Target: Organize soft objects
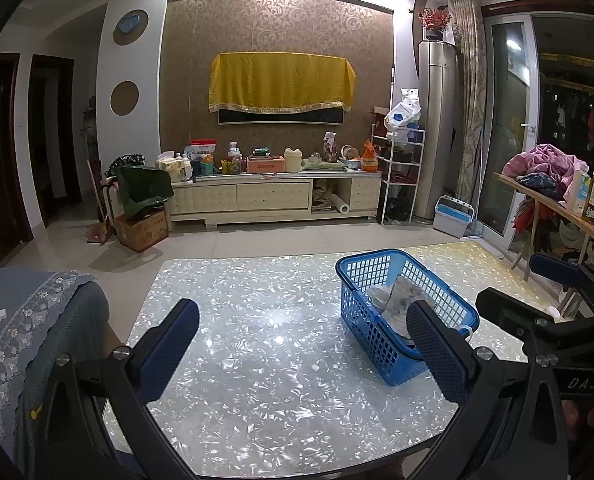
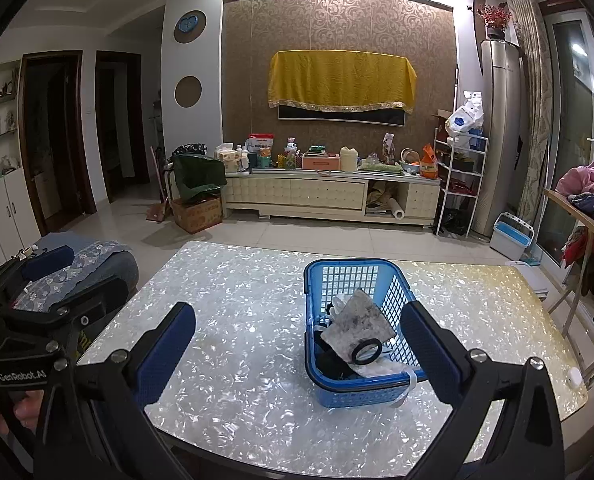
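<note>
**Both grippers empty above the desk, soft things already in the basket**

We hold the left gripper with its fingers spread wide and nothing between them; the right gripper is spread the same way and also empty. Both hover over the pearly desk. The soft objects, a grey cloth with a black ring resting on it and darker pieces underneath, lie inside the blue basket, which sits just ahead of our right fingers.

The basket looks light, so we judge that a finger catching its rim or lattice could tip or slide it on the glossy top. A white strap hangs over the near rim and could snag.

A padded seat with a lace cover stands at the desk's left edge. Beyond are the TV cabinet and a side table piled with clothes, both well apart.
</note>
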`<state>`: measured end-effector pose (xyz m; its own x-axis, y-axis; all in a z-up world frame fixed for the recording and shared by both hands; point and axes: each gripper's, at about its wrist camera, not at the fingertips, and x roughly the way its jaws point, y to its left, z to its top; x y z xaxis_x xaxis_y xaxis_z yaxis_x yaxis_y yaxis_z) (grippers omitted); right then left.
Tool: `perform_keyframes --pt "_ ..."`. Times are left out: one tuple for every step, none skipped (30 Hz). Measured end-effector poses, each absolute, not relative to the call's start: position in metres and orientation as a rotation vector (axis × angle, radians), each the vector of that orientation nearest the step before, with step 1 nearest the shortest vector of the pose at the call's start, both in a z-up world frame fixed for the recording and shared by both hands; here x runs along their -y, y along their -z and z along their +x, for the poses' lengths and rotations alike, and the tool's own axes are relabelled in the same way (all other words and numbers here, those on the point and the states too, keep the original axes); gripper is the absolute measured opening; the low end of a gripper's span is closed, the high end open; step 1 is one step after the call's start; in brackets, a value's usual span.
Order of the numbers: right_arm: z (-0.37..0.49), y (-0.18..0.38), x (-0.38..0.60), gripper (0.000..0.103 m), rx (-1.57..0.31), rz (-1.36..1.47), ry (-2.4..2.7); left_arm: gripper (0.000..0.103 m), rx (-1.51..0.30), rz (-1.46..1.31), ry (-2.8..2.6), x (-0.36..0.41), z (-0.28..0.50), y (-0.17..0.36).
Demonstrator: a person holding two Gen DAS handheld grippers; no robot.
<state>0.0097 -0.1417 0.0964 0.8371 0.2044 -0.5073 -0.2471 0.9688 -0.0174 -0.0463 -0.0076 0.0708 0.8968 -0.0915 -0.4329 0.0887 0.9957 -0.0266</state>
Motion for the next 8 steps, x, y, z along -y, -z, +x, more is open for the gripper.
perform_keyframes --pt "0.0094 -0.0966 0.1415 0.103 -0.527 -0.083 -0.238 0.103 -0.448 -0.006 0.093 0.0077 -0.0467 -0.0710" --pt "0.0097 -0.0965 0.1415 0.103 -0.526 -0.083 -0.238 0.103 -0.448 -0.006 0.093 0.0078 -0.0468 -0.0710" --pt "0.0095 -0.0966 0.1413 0.103 -0.527 -0.083 -0.238 0.103 -0.449 -0.006 0.091 0.0079 -0.0468 -0.0709" --pt "0.0092 -0.0968 0.1412 0.103 -0.526 -0.083 -0.238 0.103 -0.449 -0.005 0.090 0.0080 -0.0471 -0.0711" --pt "0.0095 -0.0967 0.1410 0.103 -0.526 -0.084 -0.236 0.103 -0.450 -0.006 0.090 0.0083 -0.0473 -0.0720" --pt "0.0093 -0.0968 0.1409 0.103 -0.527 -0.083 -0.237 0.103 -0.452 -0.006 0.089 0.0082 -0.0474 -0.0723" --pt "0.0090 -0.0970 0.1407 0.103 -0.527 -0.083 -0.238 0.103 -0.455 -0.007 0.088 0.0080 -0.0475 -0.0725" --pt "0.0088 -0.0964 0.1405 0.103 -0.528 -0.083 -0.239 0.103 -0.456 -0.008 0.086 0.0079 -0.0475 -0.0727"
